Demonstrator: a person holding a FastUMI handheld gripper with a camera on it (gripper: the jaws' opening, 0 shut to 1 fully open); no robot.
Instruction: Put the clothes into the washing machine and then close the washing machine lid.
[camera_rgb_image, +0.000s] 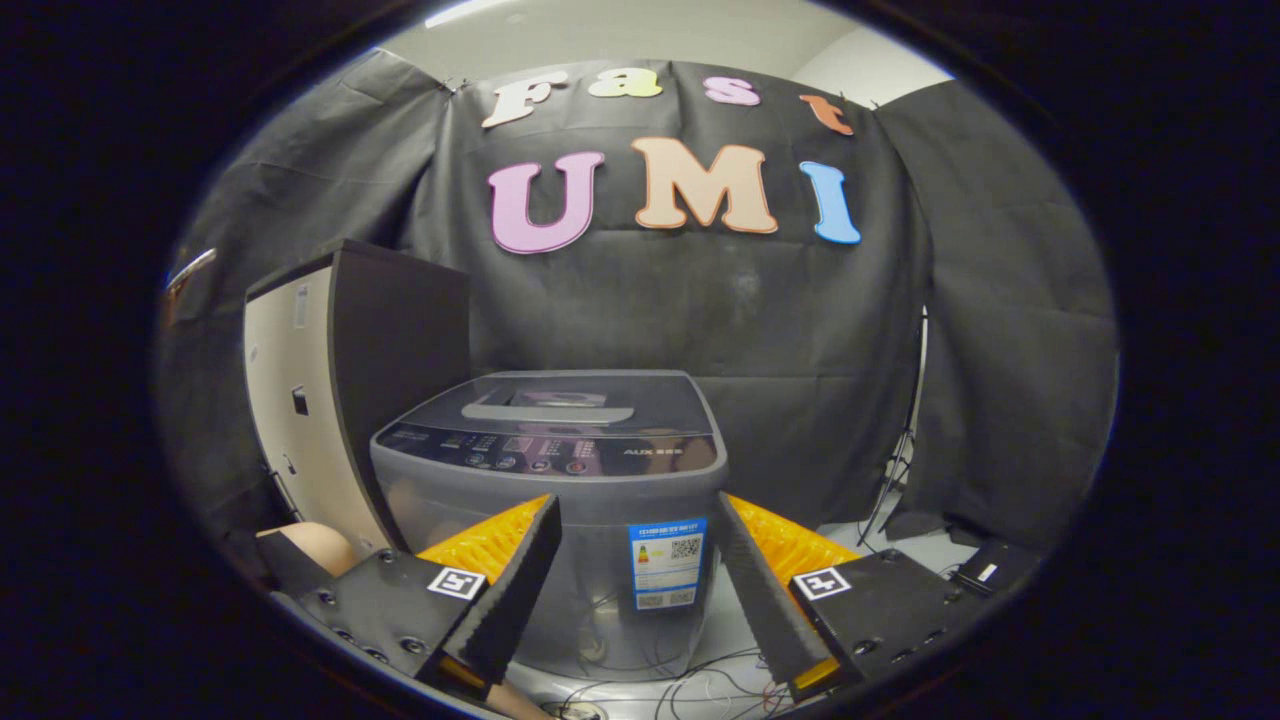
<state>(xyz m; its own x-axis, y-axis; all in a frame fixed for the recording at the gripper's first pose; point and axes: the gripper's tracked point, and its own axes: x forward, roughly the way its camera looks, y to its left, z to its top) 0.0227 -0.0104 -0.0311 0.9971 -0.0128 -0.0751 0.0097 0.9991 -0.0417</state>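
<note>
A grey top-loading washing machine (560, 470) stands just ahead of my fingers, its front face seen between them. Its dark lid (560, 402) lies flat and shut on top, with a control panel (545, 452) along the front edge. My gripper (638, 505) is open, fingers spread wide with nothing between them, held low in front of the machine's front wall. I see no clothes here.
A tall dark cabinet with a pale side (340, 400) stands left of the machine. Black cloth walls close the back and right. Cables (690, 680) trail on the floor below the machine. A stand's leg (890, 480) and a small dark box (985, 572) sit at the right.
</note>
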